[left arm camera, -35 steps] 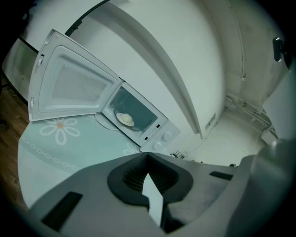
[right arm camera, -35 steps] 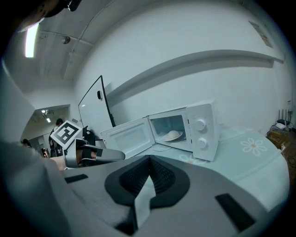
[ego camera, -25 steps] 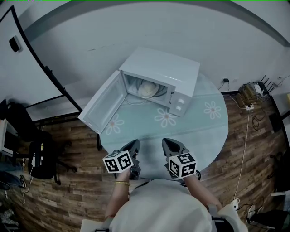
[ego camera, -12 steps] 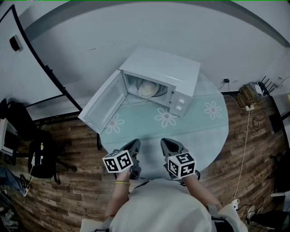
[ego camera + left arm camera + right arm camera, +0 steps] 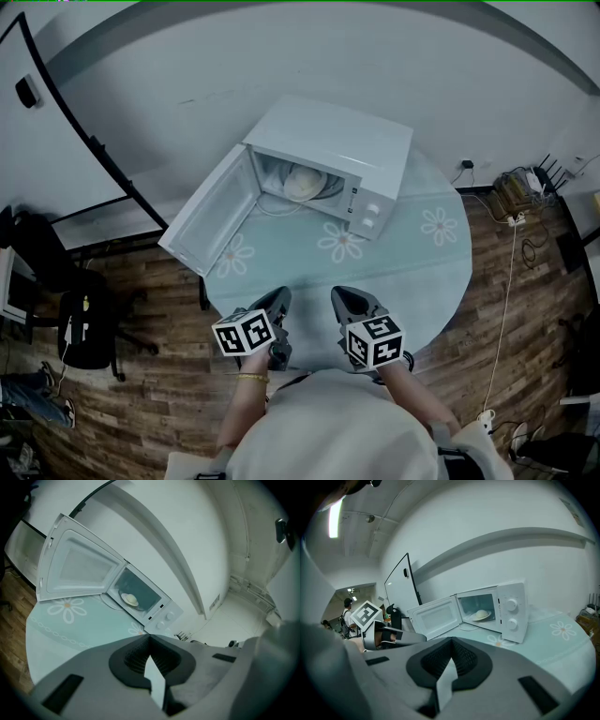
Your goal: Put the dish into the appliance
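The dish (image 5: pixel 305 183) sat inside the microwave (image 5: pixel 333 141), whose door (image 5: pixel 211 220) stood open. The left gripper (image 5: pixel 277 300) and right gripper (image 5: pixel 343 298) had their jaws together, both empty.

- Microwave (image 5: pixel 328 159): stands at the table's far side with its back to the wall. The cavity mouth is open towards the person.
- Door (image 5: pixel 208 220): swung wide to the left, past the table's edge. It blocks approach from that side.
- Dish (image 5: pixel 305 183): occupies the cavity floor, with room left above it.
- Table (image 5: pixel 441 272): bare cloth runs from the cavity mouth to the near edge, giving free passage.
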### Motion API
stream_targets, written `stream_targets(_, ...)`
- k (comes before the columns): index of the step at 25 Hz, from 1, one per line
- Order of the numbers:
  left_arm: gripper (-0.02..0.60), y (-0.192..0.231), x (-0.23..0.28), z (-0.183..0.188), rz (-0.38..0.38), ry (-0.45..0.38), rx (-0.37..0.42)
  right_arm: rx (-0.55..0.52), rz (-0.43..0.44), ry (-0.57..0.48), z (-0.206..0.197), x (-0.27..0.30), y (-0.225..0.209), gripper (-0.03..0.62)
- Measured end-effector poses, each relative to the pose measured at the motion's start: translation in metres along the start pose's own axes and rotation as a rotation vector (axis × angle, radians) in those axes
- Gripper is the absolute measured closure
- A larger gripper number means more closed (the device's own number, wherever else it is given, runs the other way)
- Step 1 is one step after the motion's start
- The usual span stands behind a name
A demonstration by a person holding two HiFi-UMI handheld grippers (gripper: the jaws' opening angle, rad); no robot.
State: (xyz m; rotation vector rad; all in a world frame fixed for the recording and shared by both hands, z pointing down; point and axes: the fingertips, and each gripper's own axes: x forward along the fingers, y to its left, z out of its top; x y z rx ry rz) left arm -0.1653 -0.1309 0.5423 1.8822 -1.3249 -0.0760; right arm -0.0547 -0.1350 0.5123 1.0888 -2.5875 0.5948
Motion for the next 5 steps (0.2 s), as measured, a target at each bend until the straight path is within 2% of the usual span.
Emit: stream_targets(5, 0.571, -0.0013, 0.0030, -0.0012, -0.005, 0.001, -0.011, -0.005, 0.005, 0.001, -0.0004, -0.0006, -0.0005, 0.589)
